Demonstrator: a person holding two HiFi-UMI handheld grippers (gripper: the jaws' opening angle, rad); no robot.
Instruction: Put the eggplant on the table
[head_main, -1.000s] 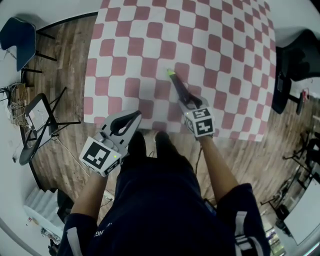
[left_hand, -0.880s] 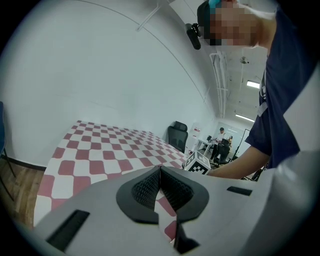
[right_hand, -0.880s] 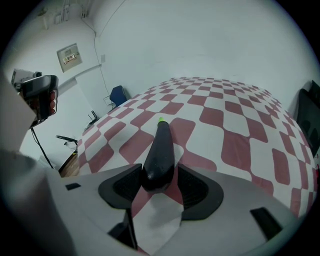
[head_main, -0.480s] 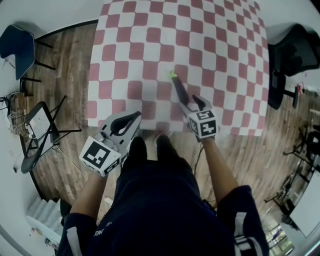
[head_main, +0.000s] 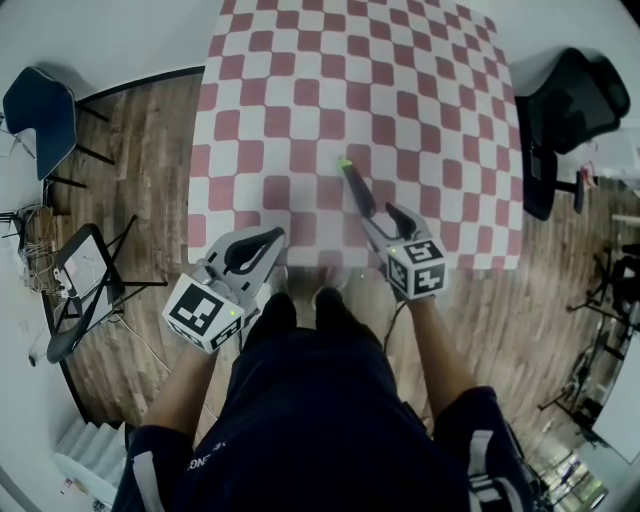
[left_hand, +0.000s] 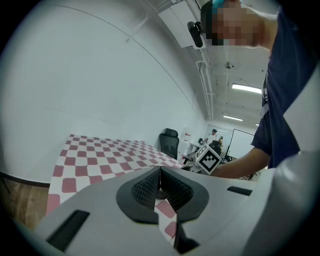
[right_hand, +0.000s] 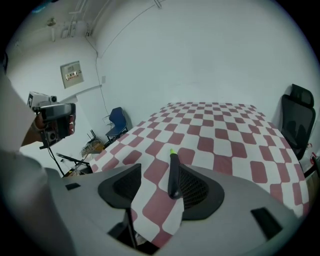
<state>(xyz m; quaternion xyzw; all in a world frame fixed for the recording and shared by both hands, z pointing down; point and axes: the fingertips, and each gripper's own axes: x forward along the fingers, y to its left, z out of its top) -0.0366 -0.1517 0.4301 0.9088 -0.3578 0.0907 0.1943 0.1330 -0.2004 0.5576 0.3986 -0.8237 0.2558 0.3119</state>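
Observation:
The eggplant (head_main: 353, 184), slim and dark with a green tip, lies on the red-and-white checked tablecloth (head_main: 300, 110) near the table's front edge. My right gripper (head_main: 386, 216) hangs just behind it and above it, open, pads apart from it. In the right gripper view the eggplant (right_hand: 173, 176) shows between the spread jaws of the right gripper (right_hand: 160, 176), close to the right pad (right_hand: 196, 189). My left gripper (head_main: 270, 238) is shut and empty at the front left, off the table's edge. In its own view the left gripper (left_hand: 160, 174) has its pads pressed together.
A black office chair (head_main: 570, 95) stands at the table's right side. A blue chair (head_main: 38, 100) and a folding stand (head_main: 80, 262) are on the wooden floor (head_main: 140, 150) to the left. The person's feet (head_main: 300, 300) are at the table's front edge.
The right gripper's jaws have spread apart and it has lifted back from the eggplant, which stays on the cloth. The left gripper has risen slightly, still shut.

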